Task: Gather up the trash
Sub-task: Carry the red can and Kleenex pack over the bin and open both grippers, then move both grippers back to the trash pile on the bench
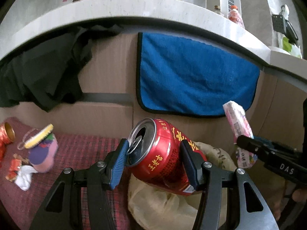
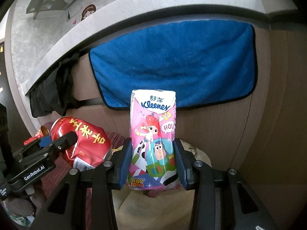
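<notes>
Your left gripper [image 1: 154, 161] is clamped on the red drink can [image 1: 163, 159], its blue pads pressed against the can's two sides. The can lies tilted between them, its opened top turned up and to the left, its body dented where you see it from the right wrist view. It hangs in the air just above the pale yellowish plastic bag [image 1: 172, 201], whose crumpled mouth sits right under and near the gripper.

Your right gripper [image 2: 153, 161] is closed on the pink Kleenex tissue pack [image 2: 152, 140]. The pack stands upright between the pads, which hold its lower half, and its white top rises well above the fingertips. The same bag [image 2: 138, 207] lies beneath it. From the left wrist view the pack [image 1: 238, 128] shows just right of the can, the two near each other but apart.

Behind both, a blue towel [image 1: 191, 76] hangs down the brown panel under the pale stone ledge [image 1: 134, 5], with a black cloth [image 1: 44, 72] hanging to its left. Far to the left, on the dark red checked cloth [image 1: 80, 149], lie a purple and pink pouch [image 1: 44, 153], a white crumpled scrap [image 1: 25, 176] and some red wrappers [image 1: 5, 136].
</notes>
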Demonstrator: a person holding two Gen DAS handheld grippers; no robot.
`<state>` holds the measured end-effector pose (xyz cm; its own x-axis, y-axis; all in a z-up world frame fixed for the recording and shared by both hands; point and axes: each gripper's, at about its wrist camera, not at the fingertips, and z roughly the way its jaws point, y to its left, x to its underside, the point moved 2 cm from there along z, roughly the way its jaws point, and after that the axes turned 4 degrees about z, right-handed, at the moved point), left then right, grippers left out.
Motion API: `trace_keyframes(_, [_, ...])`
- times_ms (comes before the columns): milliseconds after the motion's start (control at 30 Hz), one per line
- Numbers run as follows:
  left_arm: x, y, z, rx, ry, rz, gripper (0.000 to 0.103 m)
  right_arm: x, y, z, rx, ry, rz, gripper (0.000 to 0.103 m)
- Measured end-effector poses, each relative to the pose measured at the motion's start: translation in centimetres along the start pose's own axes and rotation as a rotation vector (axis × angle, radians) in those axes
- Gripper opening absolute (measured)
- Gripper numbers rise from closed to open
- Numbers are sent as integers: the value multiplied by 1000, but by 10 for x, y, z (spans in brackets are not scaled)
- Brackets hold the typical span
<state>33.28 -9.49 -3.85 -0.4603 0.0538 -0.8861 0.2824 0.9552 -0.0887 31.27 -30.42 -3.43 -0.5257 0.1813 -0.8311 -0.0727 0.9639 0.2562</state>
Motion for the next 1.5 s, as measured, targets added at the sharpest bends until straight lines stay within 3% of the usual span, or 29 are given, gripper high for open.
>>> trace_keyframes(133, [-1,12,25,140,78,-93,56,0,-5,11,-19,23,11,47])
trace_keyframes(233, [-1,25,25,139,82,-138,57,5,-13,23,-21,79,53,47])
trace_keyframes(400, [-4,43,8,111,59,-156,59,13,-13,15,6,59,31,47])
trace_keyframes(800, [11,115,-59,-73,6,-118,59,11,41,-4,-21,42,-64,47])
trace_keyframes(1000, [22,169,-94,-149,-15,-163,59,10,89,-8,-53,30,-105,47])
trace_keyframes(1267, [39,270,-140,-304,-39,-236,59,20,169,8,-171,69,-198,47])
trace_keyframes(1500, [66,380,-156,-413,-18,-426,60,34,224,25,-262,91,-253,47])
